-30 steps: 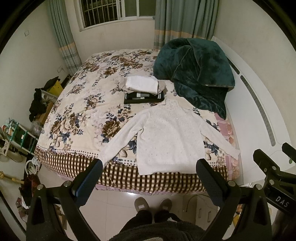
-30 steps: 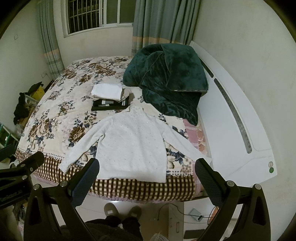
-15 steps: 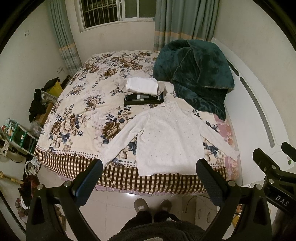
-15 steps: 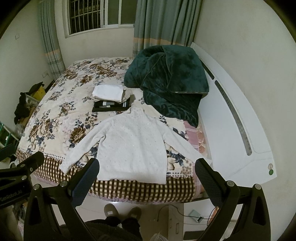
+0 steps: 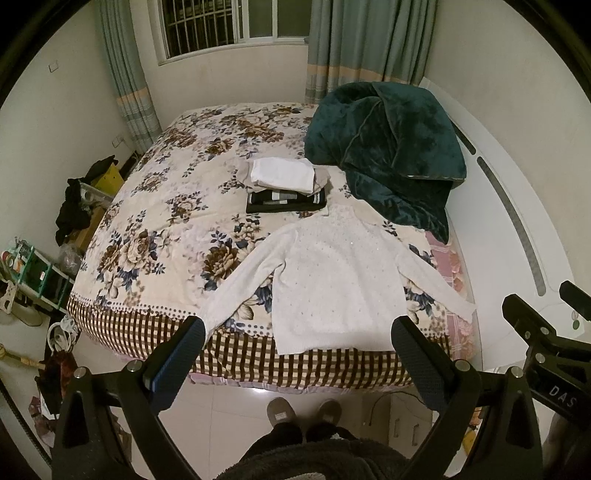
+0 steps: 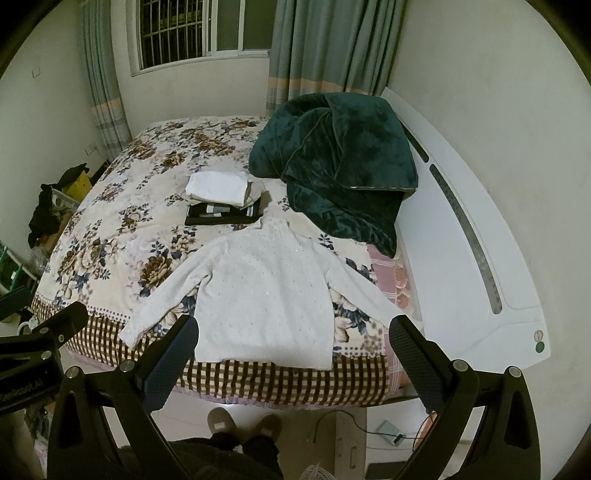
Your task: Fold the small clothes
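- While the white knitted long-sleeved sweater (image 5: 338,284) lies spread flat, unfolded, at the near edge of the floral-quilted bed (image 5: 166,229), a stack of folded clothes (image 5: 284,186) beyond it suggests earlier garments are done.
- Left gripper (image 5: 297,345) and right gripper (image 6: 293,345) hover above it, fingers spread wide, empty.
- Stack contents are hard to distinguish.

Both my wrist cameras look from above the foot of the bed (image 5: 155,229), tilted down and facing the far window (image 5: 236,26). They stand well back, side by side, the left view set further left. They share the bed, the white sweater (image 5: 332,284) (image 6: 266,291) and green blanket (image 6: 332,162).
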A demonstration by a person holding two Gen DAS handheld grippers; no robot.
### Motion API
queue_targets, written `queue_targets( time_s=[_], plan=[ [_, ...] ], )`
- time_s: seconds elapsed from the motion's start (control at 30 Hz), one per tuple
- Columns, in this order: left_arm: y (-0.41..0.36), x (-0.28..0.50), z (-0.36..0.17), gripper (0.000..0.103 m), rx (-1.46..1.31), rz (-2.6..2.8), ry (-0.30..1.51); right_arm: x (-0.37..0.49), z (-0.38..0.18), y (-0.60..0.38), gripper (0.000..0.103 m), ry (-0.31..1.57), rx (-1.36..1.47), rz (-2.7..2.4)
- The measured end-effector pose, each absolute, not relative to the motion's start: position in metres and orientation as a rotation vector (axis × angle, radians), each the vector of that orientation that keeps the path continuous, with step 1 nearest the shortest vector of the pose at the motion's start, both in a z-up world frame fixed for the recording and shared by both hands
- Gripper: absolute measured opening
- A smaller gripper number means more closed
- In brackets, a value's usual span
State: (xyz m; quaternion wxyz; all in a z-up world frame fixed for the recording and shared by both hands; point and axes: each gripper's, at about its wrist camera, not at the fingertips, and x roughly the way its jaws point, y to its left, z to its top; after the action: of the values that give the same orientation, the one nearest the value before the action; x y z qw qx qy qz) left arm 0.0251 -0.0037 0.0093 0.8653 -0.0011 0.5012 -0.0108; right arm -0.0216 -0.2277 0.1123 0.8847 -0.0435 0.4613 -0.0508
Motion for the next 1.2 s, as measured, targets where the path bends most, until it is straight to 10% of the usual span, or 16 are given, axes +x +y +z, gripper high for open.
queue_targets(
  time_s=[0.37,0.77,1.2],
  plan=[
    [-0.005,0.062,-0.021,0.103,0.016,-0.052,1.002,0.005,0.072,-0.239,0.103,0.979,0.015,-0.134],
    [-0.022,0.197,-0.238,0.103,0.107,0.072,1.209,0.024,-0.207,-0.498,0.103,1.193,0.6,-0.672],
    [-0.071,0.336,-0.474,0.103,0.116,0.279,1.476,0.096,-0.497,-0.764,0.078,1.041,1.102,-0.995]
  ],
)
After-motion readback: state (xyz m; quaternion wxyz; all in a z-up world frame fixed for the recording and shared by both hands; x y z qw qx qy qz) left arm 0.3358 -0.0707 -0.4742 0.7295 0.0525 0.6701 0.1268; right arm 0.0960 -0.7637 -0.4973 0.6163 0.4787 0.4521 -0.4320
